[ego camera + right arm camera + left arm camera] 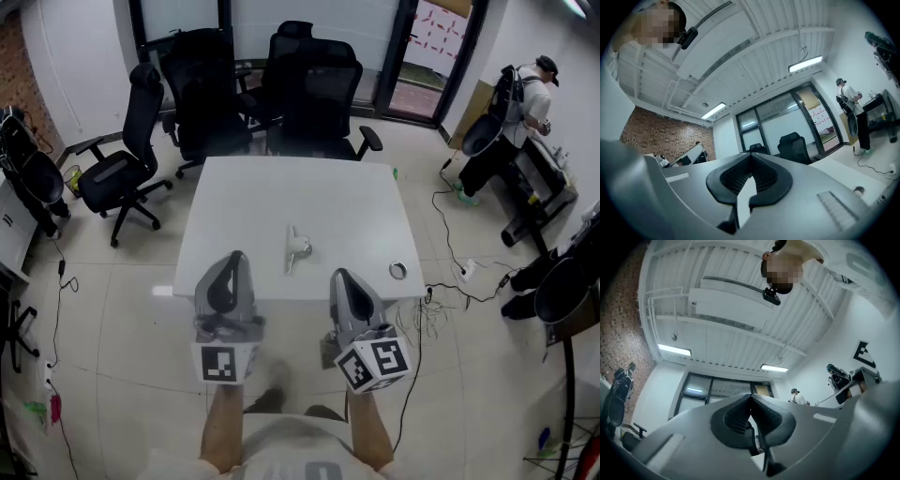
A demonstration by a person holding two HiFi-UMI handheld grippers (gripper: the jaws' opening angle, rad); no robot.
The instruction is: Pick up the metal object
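nothing was picked up yet: the metal object (pixel 296 249) lay on the white table (pixel 234 202), ahead of and between both sets of jaws. the left gripper (pixel 233 257) and right gripper (pixel 340 276) were pressed together, empty.

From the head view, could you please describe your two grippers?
The left gripper and right gripper are grey curved shells tapering to black ribbed pads. Each carries a white cube with black square markers at its rear. The forearms are bare; the shirt is pale.
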